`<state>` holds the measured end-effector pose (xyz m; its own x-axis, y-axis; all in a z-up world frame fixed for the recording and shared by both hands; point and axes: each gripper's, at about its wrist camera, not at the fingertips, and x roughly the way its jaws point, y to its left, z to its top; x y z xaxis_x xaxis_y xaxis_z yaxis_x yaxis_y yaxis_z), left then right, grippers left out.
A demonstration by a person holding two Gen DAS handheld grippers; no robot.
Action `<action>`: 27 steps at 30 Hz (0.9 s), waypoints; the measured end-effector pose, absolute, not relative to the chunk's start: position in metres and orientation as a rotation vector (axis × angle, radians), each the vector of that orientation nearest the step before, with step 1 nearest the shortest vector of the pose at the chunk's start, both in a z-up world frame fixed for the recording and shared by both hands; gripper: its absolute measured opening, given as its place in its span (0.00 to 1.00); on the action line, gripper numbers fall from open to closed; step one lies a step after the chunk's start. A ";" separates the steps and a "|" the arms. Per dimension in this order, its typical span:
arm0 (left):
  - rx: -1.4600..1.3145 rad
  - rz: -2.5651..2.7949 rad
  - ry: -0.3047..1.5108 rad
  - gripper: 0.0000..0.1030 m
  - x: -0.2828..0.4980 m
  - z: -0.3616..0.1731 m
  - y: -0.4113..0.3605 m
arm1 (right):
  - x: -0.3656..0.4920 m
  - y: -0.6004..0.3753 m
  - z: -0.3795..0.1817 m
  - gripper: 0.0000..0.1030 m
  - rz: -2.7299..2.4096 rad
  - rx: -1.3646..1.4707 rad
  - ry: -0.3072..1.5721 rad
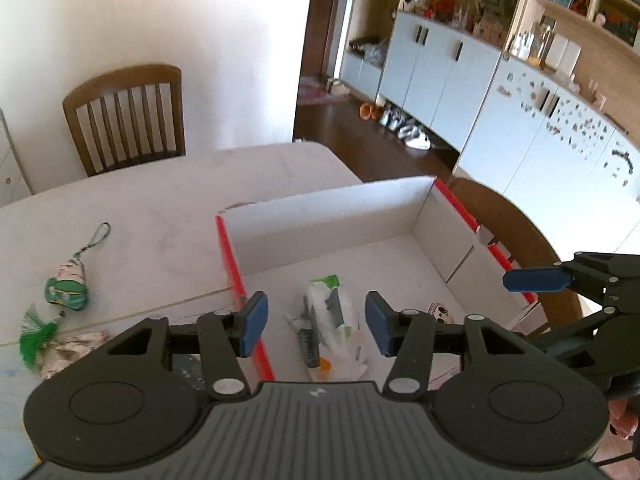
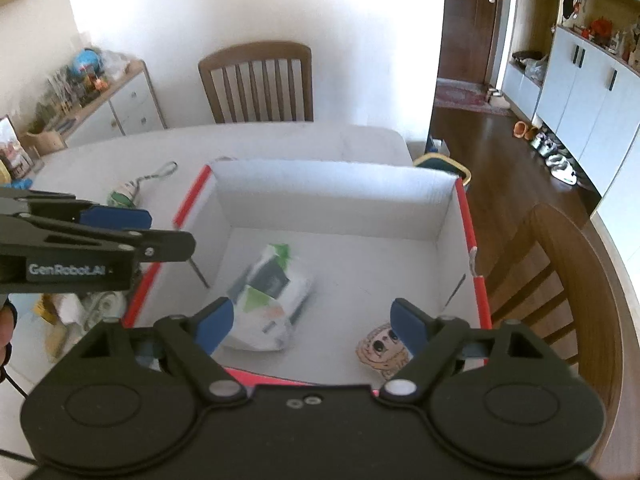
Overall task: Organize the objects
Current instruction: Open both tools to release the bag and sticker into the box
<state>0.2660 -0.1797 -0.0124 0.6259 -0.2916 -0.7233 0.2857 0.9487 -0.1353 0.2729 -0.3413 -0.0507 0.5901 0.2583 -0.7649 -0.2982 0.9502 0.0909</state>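
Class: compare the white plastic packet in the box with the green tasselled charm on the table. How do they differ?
The white plastic packet lies inside the red-edged cardboard box; the green tasselled charm lies outside it on the white table. The packet is mostly white; the charm has a cord loop and tassel. Neither is gripped.

Red-edged white box [image 2: 460, 216]; green-tasselled charm [image 1: 66, 288]; blue-padded black tongs [image 2: 310, 326]
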 end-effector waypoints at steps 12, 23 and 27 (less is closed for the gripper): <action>-0.057 -0.283 0.747 0.67 0.227 0.010 -0.106 | 0.242 -0.303 -0.024 0.92 0.357 0.003 0.797; -0.070 -0.241 0.711 0.79 0.202 0.013 -0.046 | 0.222 -0.248 -0.019 0.97 0.384 0.011 0.751; -0.088 -0.229 0.716 0.81 0.198 0.008 -0.025 | 0.219 -0.230 -0.022 0.98 0.392 0.023 0.757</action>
<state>0.1978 -0.0247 0.0083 0.7305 -0.2380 -0.6400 0.1781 0.9713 -0.1579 0.2195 -0.2296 -0.0218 0.6580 0.3542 -0.6646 -0.3377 0.9276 0.1600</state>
